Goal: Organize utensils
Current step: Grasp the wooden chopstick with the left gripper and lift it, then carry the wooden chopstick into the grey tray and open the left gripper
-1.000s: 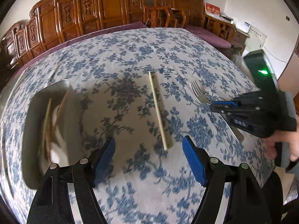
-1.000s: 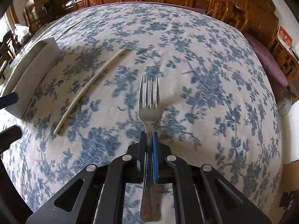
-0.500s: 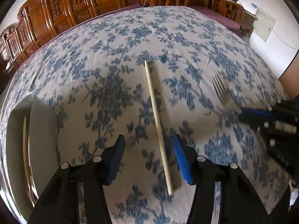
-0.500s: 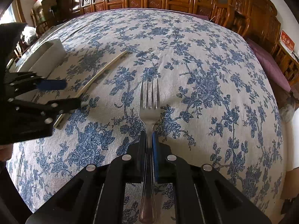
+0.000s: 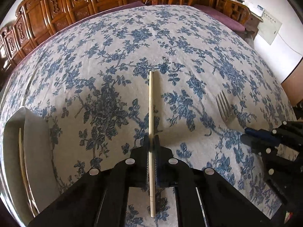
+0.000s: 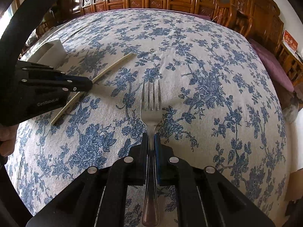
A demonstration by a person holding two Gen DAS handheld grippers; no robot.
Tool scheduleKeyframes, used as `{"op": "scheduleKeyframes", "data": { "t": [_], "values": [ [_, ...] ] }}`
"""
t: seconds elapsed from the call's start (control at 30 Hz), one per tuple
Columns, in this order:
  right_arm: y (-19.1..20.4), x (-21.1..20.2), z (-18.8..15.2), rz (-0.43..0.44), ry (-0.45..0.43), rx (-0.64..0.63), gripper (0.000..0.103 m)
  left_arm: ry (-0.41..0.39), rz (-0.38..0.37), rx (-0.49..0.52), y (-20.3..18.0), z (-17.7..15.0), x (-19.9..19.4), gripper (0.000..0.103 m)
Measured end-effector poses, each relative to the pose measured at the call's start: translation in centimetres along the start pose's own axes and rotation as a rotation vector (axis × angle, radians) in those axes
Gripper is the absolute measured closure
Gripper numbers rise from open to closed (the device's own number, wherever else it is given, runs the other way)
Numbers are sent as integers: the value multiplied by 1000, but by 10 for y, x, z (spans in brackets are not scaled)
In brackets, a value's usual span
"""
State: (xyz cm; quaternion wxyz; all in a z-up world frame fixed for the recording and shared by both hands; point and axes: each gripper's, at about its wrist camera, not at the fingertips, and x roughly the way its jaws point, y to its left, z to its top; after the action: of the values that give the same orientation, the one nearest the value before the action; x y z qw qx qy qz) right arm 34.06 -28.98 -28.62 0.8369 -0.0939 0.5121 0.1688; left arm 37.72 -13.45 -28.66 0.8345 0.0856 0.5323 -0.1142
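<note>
A pale wooden chopstick [image 5: 151, 109] lies on the blue-flowered tablecloth. My left gripper [image 5: 151, 141] is shut on its near half. The chopstick also shows in the right wrist view [image 6: 113, 66], with the left gripper [image 6: 89, 84] clamped on it. My right gripper [image 6: 151, 140] is shut on the handle of a steel fork [image 6: 151, 102], tines pointing away, just above the cloth. The fork [image 5: 223, 106] and right gripper [image 5: 250, 134] show at the right of the left wrist view.
A grey utensil tray [image 5: 36, 141] sits at the table's left edge, with another chopstick [image 5: 21, 162] inside; it also appears in the right wrist view [image 6: 51, 52]. Carved wooden chairs [image 5: 79, 5] line the table's far side.
My left gripper came down and forward over the chopstick and closed on it; it was open before. The right gripper still holds the fork, nearly unmoved.
</note>
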Motion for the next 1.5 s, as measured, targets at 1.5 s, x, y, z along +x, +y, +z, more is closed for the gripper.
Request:
{"op": "scheduleKeyframes", "data": {
  "t": [1.5],
  "values": [
    [138,-159,50,36,-242,-128,95,-236,67,-116,144,-79,-206,99]
  ]
}}
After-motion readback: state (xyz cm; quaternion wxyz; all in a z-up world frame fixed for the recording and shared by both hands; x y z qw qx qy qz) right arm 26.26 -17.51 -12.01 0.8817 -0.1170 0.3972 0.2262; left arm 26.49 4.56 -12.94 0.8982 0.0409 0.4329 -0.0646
